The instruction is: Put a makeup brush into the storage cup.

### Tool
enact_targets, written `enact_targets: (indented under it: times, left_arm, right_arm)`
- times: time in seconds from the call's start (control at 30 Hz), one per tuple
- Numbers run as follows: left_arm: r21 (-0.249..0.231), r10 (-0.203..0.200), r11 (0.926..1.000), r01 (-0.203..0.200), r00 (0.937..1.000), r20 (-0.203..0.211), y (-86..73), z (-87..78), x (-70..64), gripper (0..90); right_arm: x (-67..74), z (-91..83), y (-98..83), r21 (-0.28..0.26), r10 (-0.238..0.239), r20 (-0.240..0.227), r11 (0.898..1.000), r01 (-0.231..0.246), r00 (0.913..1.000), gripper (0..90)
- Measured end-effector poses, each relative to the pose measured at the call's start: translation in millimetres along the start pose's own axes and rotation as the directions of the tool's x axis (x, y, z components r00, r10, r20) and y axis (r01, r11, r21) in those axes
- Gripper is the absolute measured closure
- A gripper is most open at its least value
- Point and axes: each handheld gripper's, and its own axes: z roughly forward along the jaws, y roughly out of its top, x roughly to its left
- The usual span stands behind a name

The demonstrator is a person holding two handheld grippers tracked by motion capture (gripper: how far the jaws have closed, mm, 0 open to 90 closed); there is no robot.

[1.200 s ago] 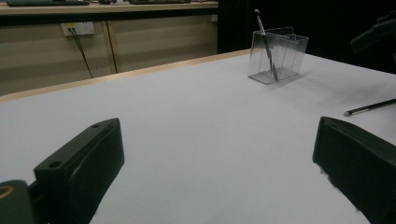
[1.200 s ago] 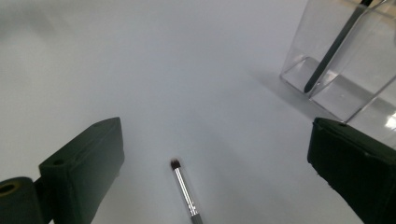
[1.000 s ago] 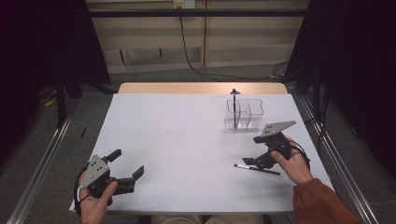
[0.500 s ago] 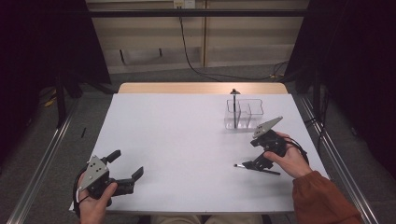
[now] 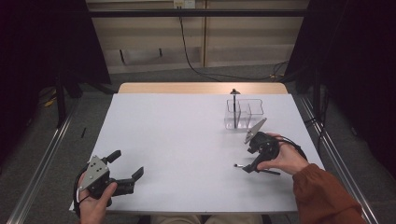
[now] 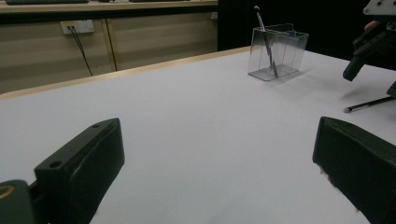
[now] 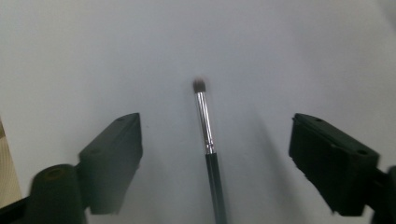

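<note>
Right gripper [image 5: 250, 163] is down low over the makeup brush [image 7: 208, 140], which lies flat on the white desk [image 5: 187, 140] near its right edge, a little toward me from the clear organiser [image 5: 243, 113]. Through the right gripper view the brush runs straight up the middle of the gap — bristle tip pointing away, metal ferrule in the centre, black handle running back under the camera. The jaws stand apart on either side of it and have just been closing in; neither pad touches the brush yet.

Handling, as I judge it: a thin, light, stiff stick. The ferrule looks polished and the handle glossy, so it may roll or slip sideways when one pad arrives first. The bristle end is soft and worth leaving alone. I would take hold on the black handle just behind the ferrule, pads square across it, and squeeze gently — it needs little force.

The organiser already holds another dark brush [image 6: 265, 39] standing tilted in one compartment; which compartment I cannot tell.

Left gripper [image 5: 123, 175] rests near the desk's front-left corner, well apart from all this, jaws wide and empty. Its own view looks across bare desk to the organiser.
</note>
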Motion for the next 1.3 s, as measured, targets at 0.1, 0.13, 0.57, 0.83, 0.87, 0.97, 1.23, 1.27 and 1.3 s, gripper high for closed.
enact_targets:
  times: [0.1, 0.13, 0.57, 0.83, 0.87, 0.97, 1.23, 1.27, 1.3]
  left_arm:
    - [0.000, 0.000, 1.0000, 0.000, 1.0000, 0.000, -0.1, 0.1, -0.2, 2.2]
    - [0.001, -0.001, 1.0000, 0.001, 1.0000, 0.000, -0.1, 0.3, -0.2, 2.2]
    - [0.007, -0.001, 1.0000, 0.001, 1.0000, 0.000, -0.8, 1.6, -0.3, 2.1]
    - [0.008, 0.000, 1.0000, 0.000, 1.0000, 0.002, -1.1, 2.2, -0.2, 2.1]
    - [0.009, 0.001, 1.0000, -0.001, 1.0000, 0.001, -1.1, 2.2, -0.2, 2.1]
    - [0.005, -0.003, 1.0000, 0.003, 1.0000, 0.004, -1.2, 1.8, -0.3, 2.1]
    - [0.005, -0.001, 1.0000, 0.001, 1.0000, 0.004, -1.3, 1.6, -0.6, 2.1]
    - [0.004, -0.001, 1.0000, 0.001, 1.0000, 0.004, -1.3, 1.5, -0.7, 2.1]
    - [0.005, 0.000, 1.0000, 0.000, 1.0000, 0.004, -1.4, 1.4, -0.6, 2.1]
  right_arm:
    - [1.0, 4.2, 1.3, 0.044, -0.017, -0.018, 0.999, 0.018, 0.9997, 35.1]
    - [0.9, 5.4, 1.7, 0.057, -0.025, -0.020, 0.998, 0.026, 0.9995, 38.2]
    - [-0.5, 14.4, 0.4, 0.152, -0.071, -0.028, 0.986, 0.074, 0.9971, 57.3]
    - [0.1, 19.8, 1.5, 0.183, -0.091, -0.030, 0.978, 0.095, 0.9954, 68.9]
    - [0.3, 19.7, 1.9, 0.189, -0.093, -0.029, 0.977, 0.097, 0.9952, 70.2]
    - [1.6, 21.0, 5.8, 0.222, -0.111, -0.016, 0.969, 0.112, 0.9937, 74.0]
    - [3.6, 22.8, 9.2, 0.245, -0.120, 0.008, 0.963, 0.114, 0.9928, 79.6]
    - [3.0, 22.8, 9.1, 0.243, -0.120, 0.005, 0.963, 0.115, 0.9928, 80.7]
    - [2.4, 22.8, 8.8, 0.241, -0.109, 0.006, 0.965, 0.105, 0.9940, 82.4]
